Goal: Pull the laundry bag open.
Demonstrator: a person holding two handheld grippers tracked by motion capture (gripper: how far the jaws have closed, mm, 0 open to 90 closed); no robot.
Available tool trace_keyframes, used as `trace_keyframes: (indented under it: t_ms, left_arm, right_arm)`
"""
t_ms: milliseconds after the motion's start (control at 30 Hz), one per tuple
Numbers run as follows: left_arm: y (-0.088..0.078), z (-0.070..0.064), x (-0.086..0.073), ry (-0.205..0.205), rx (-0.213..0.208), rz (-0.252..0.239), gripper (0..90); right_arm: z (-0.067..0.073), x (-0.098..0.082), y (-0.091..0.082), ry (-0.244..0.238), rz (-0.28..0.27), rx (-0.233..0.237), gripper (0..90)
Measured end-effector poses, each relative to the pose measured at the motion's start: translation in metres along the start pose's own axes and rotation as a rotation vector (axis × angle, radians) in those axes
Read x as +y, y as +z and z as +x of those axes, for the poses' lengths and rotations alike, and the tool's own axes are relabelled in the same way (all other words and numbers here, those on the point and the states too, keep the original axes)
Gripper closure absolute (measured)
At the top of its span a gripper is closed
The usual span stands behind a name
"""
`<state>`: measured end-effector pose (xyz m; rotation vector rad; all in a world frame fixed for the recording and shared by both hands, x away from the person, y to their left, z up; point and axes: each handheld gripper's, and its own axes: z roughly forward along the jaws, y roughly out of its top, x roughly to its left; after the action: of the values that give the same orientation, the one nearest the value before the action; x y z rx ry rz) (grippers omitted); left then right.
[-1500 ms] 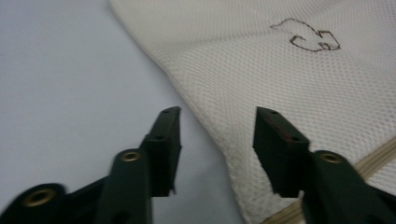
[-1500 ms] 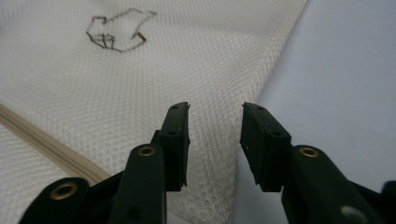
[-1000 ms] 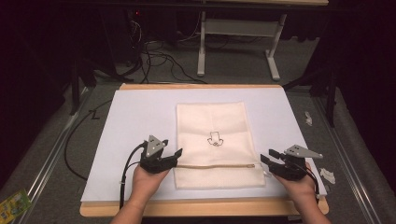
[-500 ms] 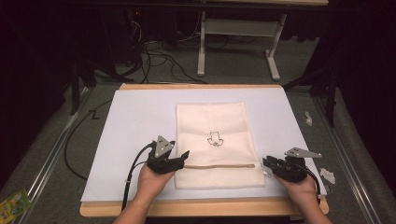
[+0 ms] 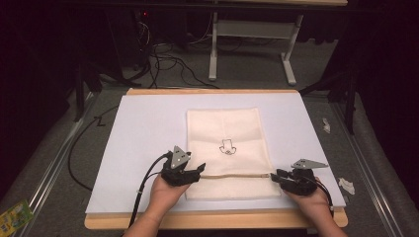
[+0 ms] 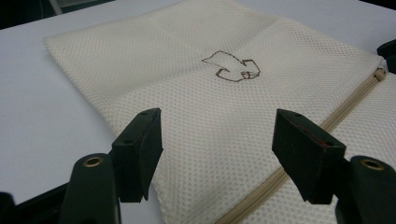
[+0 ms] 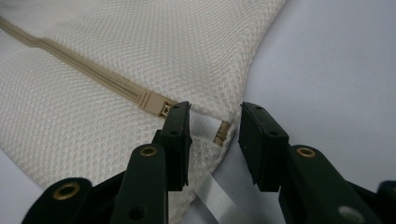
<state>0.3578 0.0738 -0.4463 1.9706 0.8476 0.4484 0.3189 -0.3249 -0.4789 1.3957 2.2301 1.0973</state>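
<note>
High view: a cream mesh bag point(image 5: 227, 148) with a small dark embroidered figure point(image 5: 228, 147) and tan zipper point(image 5: 237, 175) is laid flat on the white sheet point(image 5: 143, 133). Left gripper point(image 5: 195, 172) is spread wide; right gripper point(image 5: 275, 176) is partly parted around the zipper's end.

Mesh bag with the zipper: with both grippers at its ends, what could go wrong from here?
The right gripper has its jaws open around the small white tab by the zipper end; closing slightly off could miss it or pinch only mesh. The left gripper is open above the mesh bag, so nothing anchors it and the bag may slide or bunch when the zipper is pulled.
</note>
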Motion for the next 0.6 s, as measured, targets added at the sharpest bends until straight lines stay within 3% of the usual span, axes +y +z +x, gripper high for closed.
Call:
trace_keyframes:
  t_ms: [167, 367, 600]
  left_arm:
    - [0.002, -0.002, 0.000, 0.003, 0.003, 0.004, 33.8]
    - [0.000, -0.005, 0.001, 0.008, -0.008, 0.011, 34.4]
    - [0.002, -0.010, 0.002, 0.009, -0.044, 0.021, 38.1]
  right_arm:
    - [0.005, -0.001, 0.001, -0.036, 0.005, -0.022, 69.0]
    - [0.012, 0.000, 0.001, -0.077, 0.021, -0.044, 83.1]
    - [0.012, 0.004, -0.001, -0.076, 0.020, -0.036, 84.8]
